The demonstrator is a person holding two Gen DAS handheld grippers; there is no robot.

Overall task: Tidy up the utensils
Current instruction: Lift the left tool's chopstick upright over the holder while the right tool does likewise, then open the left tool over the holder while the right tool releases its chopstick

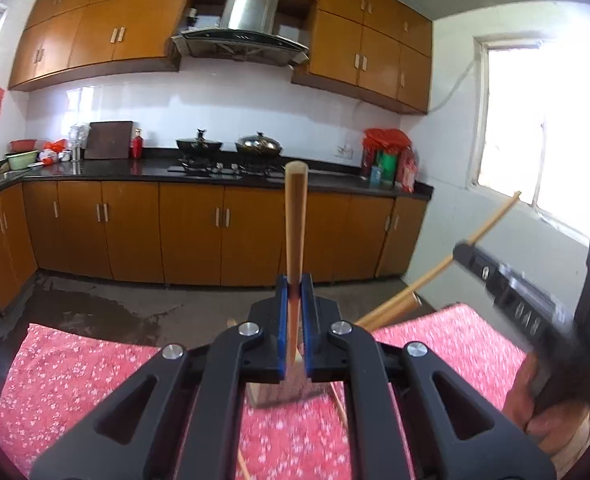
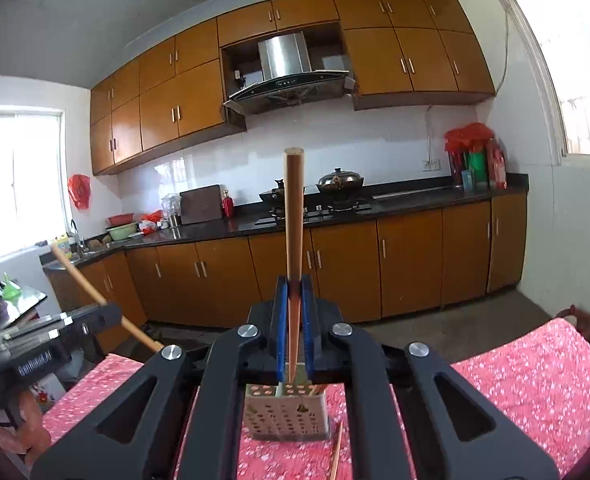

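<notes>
Plainly, both hands are loaded: each gripper carries one chopstick above the table.

Left gripper (image 1: 295, 292): its blue-padded jaws are pressed together on a long tan bamboo chopstick (image 1: 295, 216), which juts forward and up past the tips, thick end out. Gripped low on its length, probably so the narrow end can be steered down into a holder.

Right gripper (image 2: 294, 292): likewise clamped on a second tan bamboo chopstick (image 2: 293, 216), thick end forward, thin end trailing back between the pads toward the camera.

Perforated grey plastic utensil holder (image 2: 287, 416): it stands upright on the table just below and beyond the right gripper's jaws, with what look like stick ends already poking from its top. I judge it to be where the sticks are meant to go; the holes would let washed utensils drain.

Red floral tablecloth (image 2: 535, 376): it covers the table under the holder.

Loose thin wooden stick (image 2: 337, 448): it lies on the cloth just beside the holder's right side, not yet collected.

Hand (image 1: 531, 396): seen at the left camera's right edge, wrapped around the other gripper's handle.

Step in hand: likely carrying both sticks over the holder; each would need tipping thin end down before release.
</notes>
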